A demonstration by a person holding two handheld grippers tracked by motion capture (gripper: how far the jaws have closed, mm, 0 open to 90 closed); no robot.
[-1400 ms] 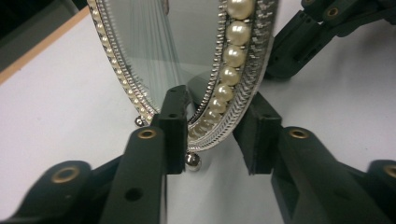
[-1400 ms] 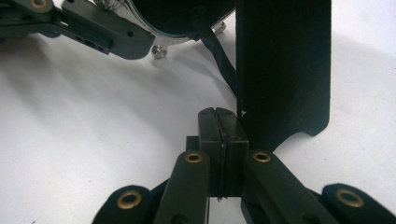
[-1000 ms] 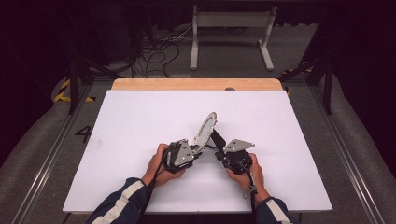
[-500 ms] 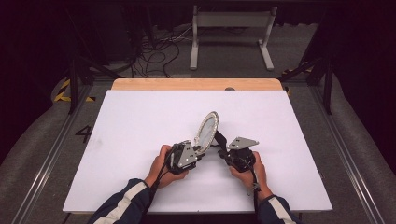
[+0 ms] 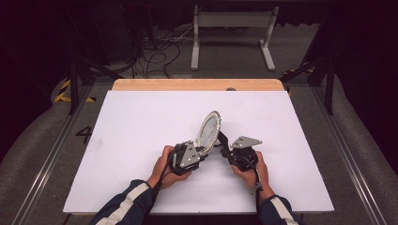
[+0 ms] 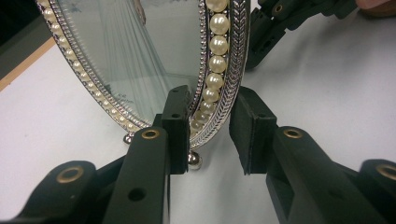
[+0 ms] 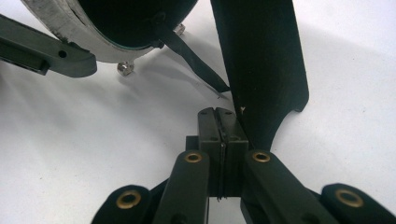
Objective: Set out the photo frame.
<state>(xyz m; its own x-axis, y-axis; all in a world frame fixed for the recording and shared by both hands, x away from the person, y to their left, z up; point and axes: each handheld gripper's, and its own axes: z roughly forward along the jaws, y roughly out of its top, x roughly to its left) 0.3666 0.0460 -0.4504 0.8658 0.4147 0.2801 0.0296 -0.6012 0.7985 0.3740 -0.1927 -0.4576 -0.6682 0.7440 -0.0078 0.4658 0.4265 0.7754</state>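
White table (image 5: 141,140), dark floor behind; oval pearl-rimmed mirror (image 5: 208,130) upright at centre, unmoved since a second ago; left gripper (image 6: 210,133) straddles rim at 7 o'clock, right pad not touching; right gripper (image 7: 219,128) pressed together at stand (image 7: 261,70), 4 o'clock; mirror steadied, stand ready for adjusting

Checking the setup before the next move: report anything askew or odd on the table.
The oval pearl-rimmed frame leans back on its small ball feet. Its black easel stand is splayed out behind, beside the shut right gripper. The left gripper straddles the frame's rim. Nothing is spilled or visibly damaged.
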